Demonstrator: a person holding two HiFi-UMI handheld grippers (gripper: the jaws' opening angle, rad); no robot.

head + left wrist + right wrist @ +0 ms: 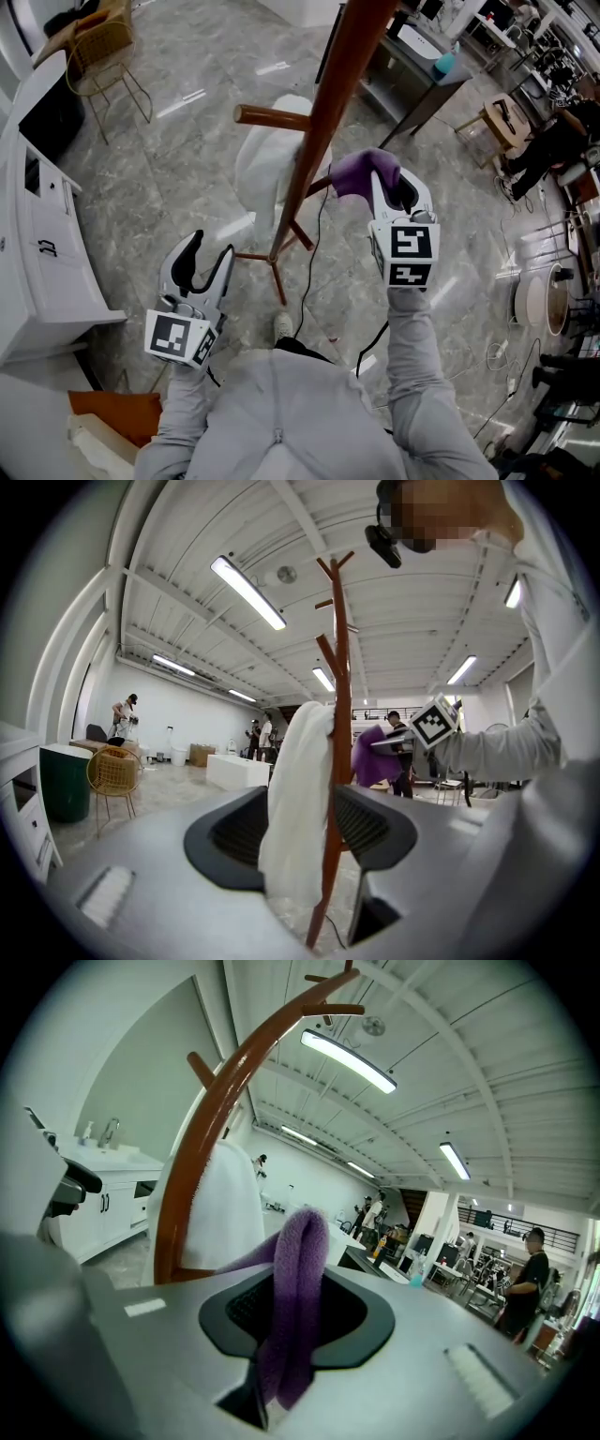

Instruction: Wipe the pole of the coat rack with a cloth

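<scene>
The brown wooden coat rack pole (323, 122) slants from the top of the head view down to its splayed feet (274, 258). A white garment (272, 159) hangs on it. My right gripper (394, 185) is shut on a purple cloth (359, 172), held just right of the pole at mid height; whether they touch I cannot tell. In the right gripper view the cloth (295, 1297) fills the jaws, the pole (202, 1157) curving at left. My left gripper (210, 248) stands open and empty, lower left of the pole. The left gripper view shows pole (339, 714), garment (298, 799) and cloth (375, 757) ahead.
A white cabinet (42, 244) lines the left side, a wicker chair (101, 47) behind it. A dark table (422, 70) stands at the back right, and a black cable (309, 272) crosses the marble floor by the feet. Other people stand far off.
</scene>
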